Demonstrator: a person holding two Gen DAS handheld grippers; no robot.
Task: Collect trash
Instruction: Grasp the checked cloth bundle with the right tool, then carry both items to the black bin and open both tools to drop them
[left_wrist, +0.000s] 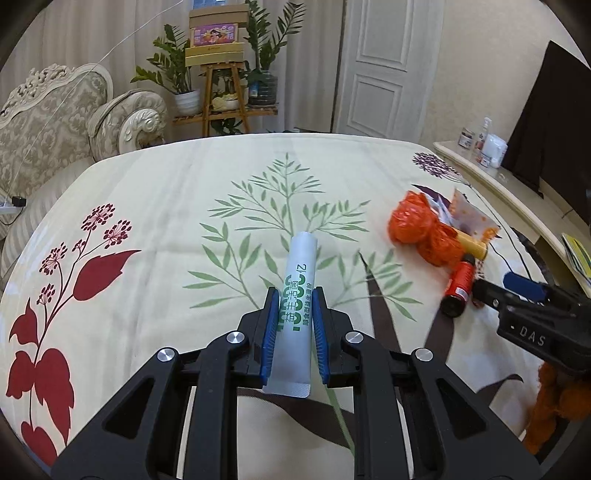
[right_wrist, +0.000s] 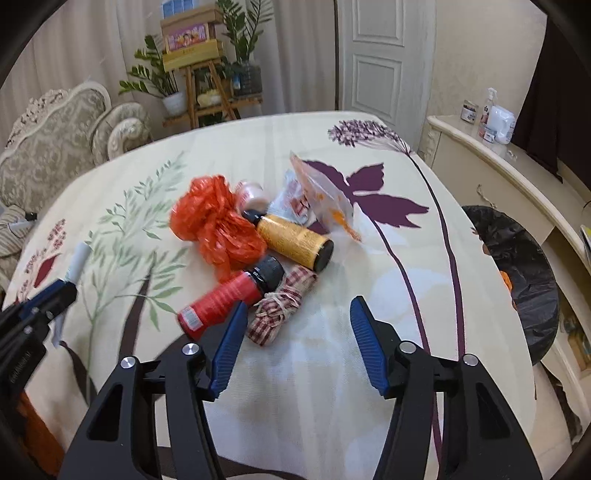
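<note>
One white sachet (left_wrist: 298, 295), green-printed "益生菌", sits clamped in left gripper (left_wrist: 295, 317).

- Left wrist cam sat just behind the left gripper (left_wrist: 294, 325), low over the surface (left_wrist: 155, 206), facing fwd toward the door (left_wrist: 384, 66).
- Right wrist cam rode behind the right gripper (right_wrist: 299, 332), a bit higher, tilted down, same heading.
- Shared: trash pile (left_wrist: 436, 236) (right_wrist: 251, 236), sofa (left_wrist: 55, 122) (right_wrist: 55, 136), plant stand (left_wrist: 221, 92) (right_wrist: 207, 88); each cam caught the other gripper at its edge.
</note>
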